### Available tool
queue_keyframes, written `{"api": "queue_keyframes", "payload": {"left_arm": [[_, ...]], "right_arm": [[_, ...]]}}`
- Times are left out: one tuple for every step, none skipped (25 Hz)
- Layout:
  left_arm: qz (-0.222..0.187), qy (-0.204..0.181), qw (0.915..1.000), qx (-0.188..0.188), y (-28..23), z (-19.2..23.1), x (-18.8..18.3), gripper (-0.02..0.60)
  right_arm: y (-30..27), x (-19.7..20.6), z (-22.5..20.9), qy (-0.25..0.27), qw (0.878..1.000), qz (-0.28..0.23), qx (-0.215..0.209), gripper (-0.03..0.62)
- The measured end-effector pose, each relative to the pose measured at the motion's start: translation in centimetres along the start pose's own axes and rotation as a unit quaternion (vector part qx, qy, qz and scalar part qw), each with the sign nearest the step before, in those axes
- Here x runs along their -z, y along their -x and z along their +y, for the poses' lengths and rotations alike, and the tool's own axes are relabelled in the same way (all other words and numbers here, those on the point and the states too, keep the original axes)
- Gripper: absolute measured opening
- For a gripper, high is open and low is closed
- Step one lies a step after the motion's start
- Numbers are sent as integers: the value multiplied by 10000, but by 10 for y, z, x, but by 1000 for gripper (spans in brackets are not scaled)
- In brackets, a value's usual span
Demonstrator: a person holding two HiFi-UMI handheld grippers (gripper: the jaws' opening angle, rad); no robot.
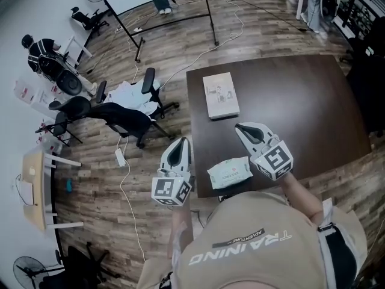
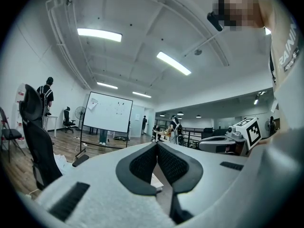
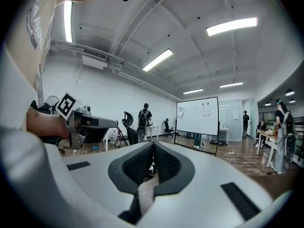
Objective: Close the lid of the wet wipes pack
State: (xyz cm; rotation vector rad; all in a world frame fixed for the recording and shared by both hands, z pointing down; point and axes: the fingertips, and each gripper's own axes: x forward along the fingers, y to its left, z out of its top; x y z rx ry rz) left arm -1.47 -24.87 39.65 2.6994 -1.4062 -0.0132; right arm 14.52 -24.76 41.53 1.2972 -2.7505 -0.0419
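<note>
Near the front edge of the dark brown table [image 1: 313, 101], lying flat: a white wet wipes pack [image 1: 229, 172], between the left gripper [image 1: 181, 142] and the right gripper [image 1: 242, 127], near both and touching neither. On each gripper, jaws pressed together at the tips, with nothing pinched. Green print on the pack too small to read and its lid hard to judge, perhaps still open; legible only "TRAINING" and "ADVENTURE" on the person's beige shirt [image 1: 252, 239], with a white box [image 1: 221, 95] farther back on the table.
</note>
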Motion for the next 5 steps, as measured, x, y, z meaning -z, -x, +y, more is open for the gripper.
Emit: {"api": "queue_keyframes", "payload": {"left_arm": [[3, 5, 10000, 14, -1, -1, 1, 9], [4, 3, 10000, 30, -3, -1, 1, 9], [3, -4, 10000, 49, -5, -1, 1, 9], [1, -15, 10000, 69, -7, -2, 0, 9], [-2, -27, 10000, 91, -10, -2, -1, 9]], "right_arm": [[0, 0, 0, 11, 10000, -2, -5, 14], [0, 0, 0, 23, 10000, -5, -11, 14], [0, -1, -1, 31, 10000, -9, -15, 14], [-1, -1, -2, 36, 10000, -15, -15, 14], [-2, -1, -3, 39, 10000, -21, -14, 14]]}}
